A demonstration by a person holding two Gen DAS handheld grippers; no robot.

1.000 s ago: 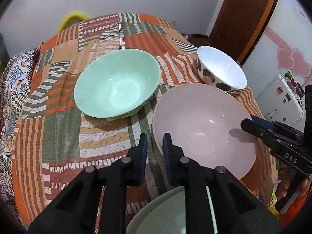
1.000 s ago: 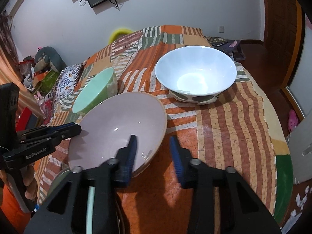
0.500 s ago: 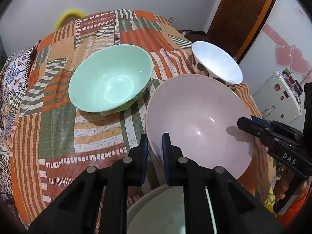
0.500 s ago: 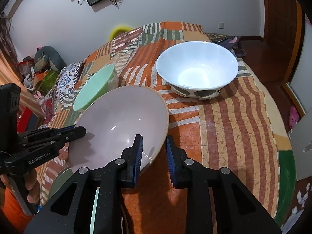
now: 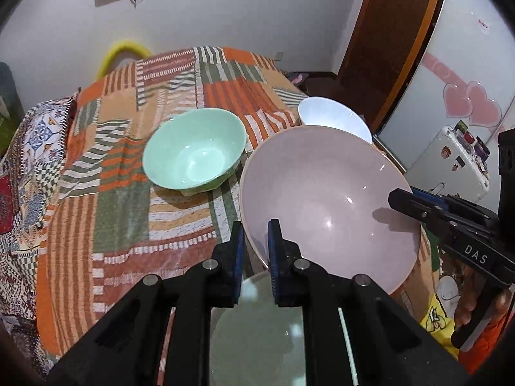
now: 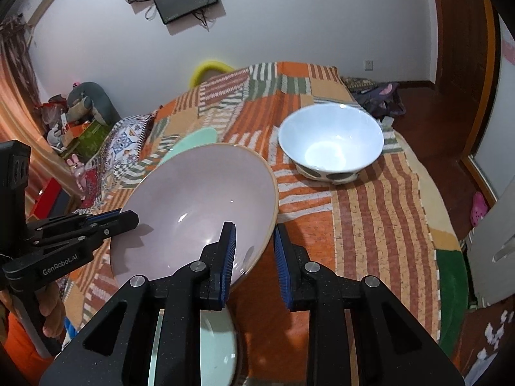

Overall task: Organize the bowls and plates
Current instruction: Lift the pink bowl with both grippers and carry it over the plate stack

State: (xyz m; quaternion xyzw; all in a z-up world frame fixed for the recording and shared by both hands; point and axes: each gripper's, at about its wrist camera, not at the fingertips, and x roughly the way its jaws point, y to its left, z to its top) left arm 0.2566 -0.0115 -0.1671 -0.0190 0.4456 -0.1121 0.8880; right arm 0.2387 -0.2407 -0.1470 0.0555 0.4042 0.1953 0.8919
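In the left wrist view, our left tongs are pinching the near-left rim of the pink bowl, one blue pad outside the wall and one inside. The bowl is tilted and held up off the striped cloth that covers the surface. At the bowl's right edge the right tongs reach in and pinch the opposite rim. Left of the pink bowl, the mint green bowl sits upright on the cloth. Beyond the pink bowl's far rim, the white bowl shows only its upper part. Below our tongs, at the near edge, lies a pale green plate.

In the right wrist view, our right tongs grip the near-right rim of the pink bowl, with the rim between the two blue pads. The left tongs clamp the bowl's left rim, and a hand shows under their handle. The white bowl, with dark spots on its outside, stands upright on the striped cloth, far right of the pink bowl and apart from it. The mint green bowl peeks out behind the pink bowl's far rim. The pale green plate lies near us, under the tongs.
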